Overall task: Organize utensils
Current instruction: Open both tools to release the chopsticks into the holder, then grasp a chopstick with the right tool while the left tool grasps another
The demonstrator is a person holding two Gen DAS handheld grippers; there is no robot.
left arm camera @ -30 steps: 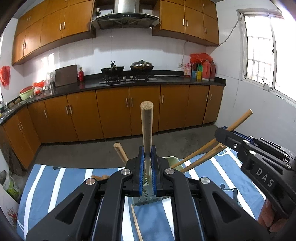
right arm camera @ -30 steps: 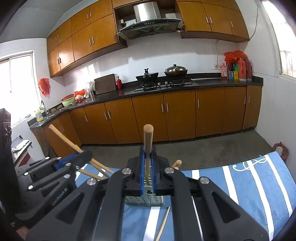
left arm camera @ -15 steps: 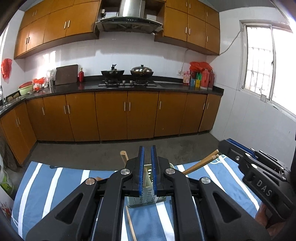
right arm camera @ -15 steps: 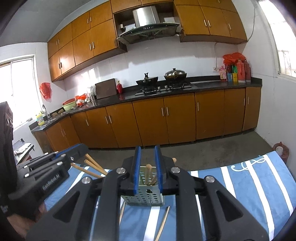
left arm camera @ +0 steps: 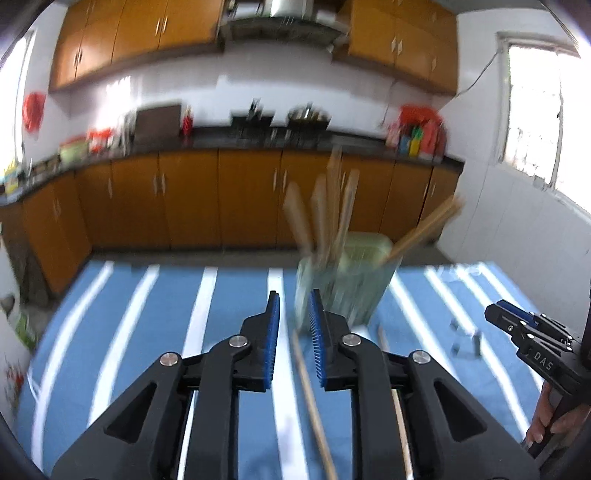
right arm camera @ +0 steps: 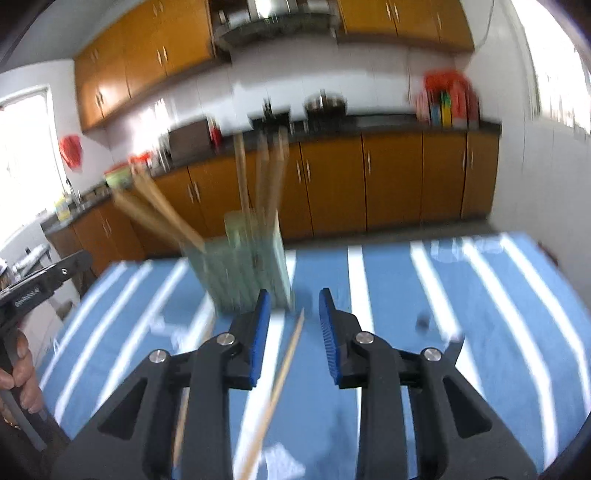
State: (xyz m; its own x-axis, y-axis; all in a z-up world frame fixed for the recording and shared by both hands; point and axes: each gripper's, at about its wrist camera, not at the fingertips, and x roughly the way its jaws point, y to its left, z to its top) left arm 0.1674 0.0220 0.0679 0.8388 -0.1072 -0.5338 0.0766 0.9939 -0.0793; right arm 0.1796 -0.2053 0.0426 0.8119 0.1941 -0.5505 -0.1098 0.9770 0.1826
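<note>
Left gripper (left arm camera: 294, 314) and right gripper (right arm camera: 293, 314) jaws opening, nothing gripped; chopstick (right arm camera: 284, 365) lies below. "DAS" readable on right gripper's body; green utensil holder (left arm camera: 347, 288) blurred.

A dark countertop (left arm camera: 332, 142) runs along the far white-tiled wall (left arm camera: 166, 92) and serves as the anchor. Below it stand orange-brown wooden cabinets (left arm camera: 192, 199); above it hang matching cupboards (left arm camera: 140, 33) flanking a steel range hood (left arm camera: 284, 18). Right of it, a bright window (left arm camera: 535, 110) lets in daylight. Grey floor (right arm camera: 388, 236) lies before the cabinets.
</note>
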